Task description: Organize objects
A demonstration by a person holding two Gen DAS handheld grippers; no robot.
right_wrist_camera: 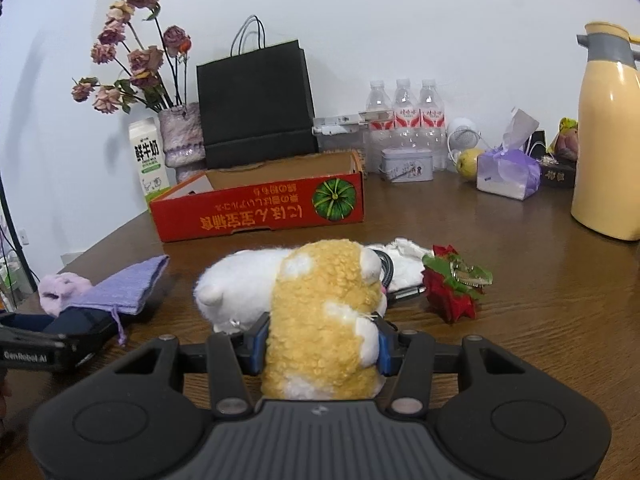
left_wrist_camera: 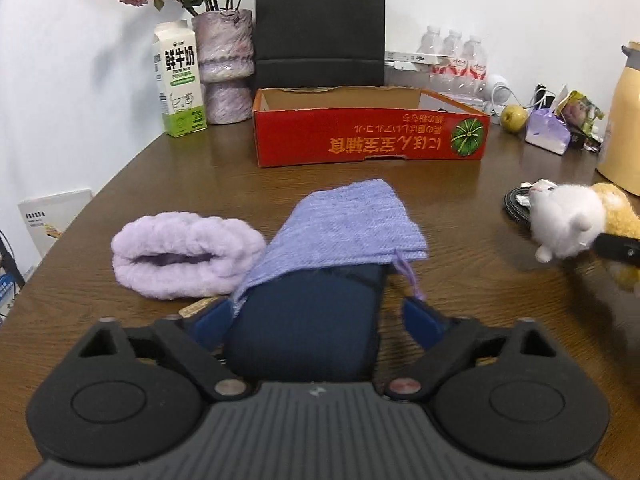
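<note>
My left gripper is open, its blue pads either side of a dark navy cylinder-shaped object that is half inside a lilac knitted drawstring pouch. A fluffy lilac headband lies just left of the pouch. My right gripper is shut on a yellow and white plush toy, held just above the table. The plush also shows at the right edge of the left wrist view. An open red cardboard box stands behind, also seen in the right wrist view.
At the back stand a milk carton, a vase of dried roses, a black paper bag, water bottles, a tin, a tissue pack and a yellow thermos. A red flower decoration and black cable lie near the plush.
</note>
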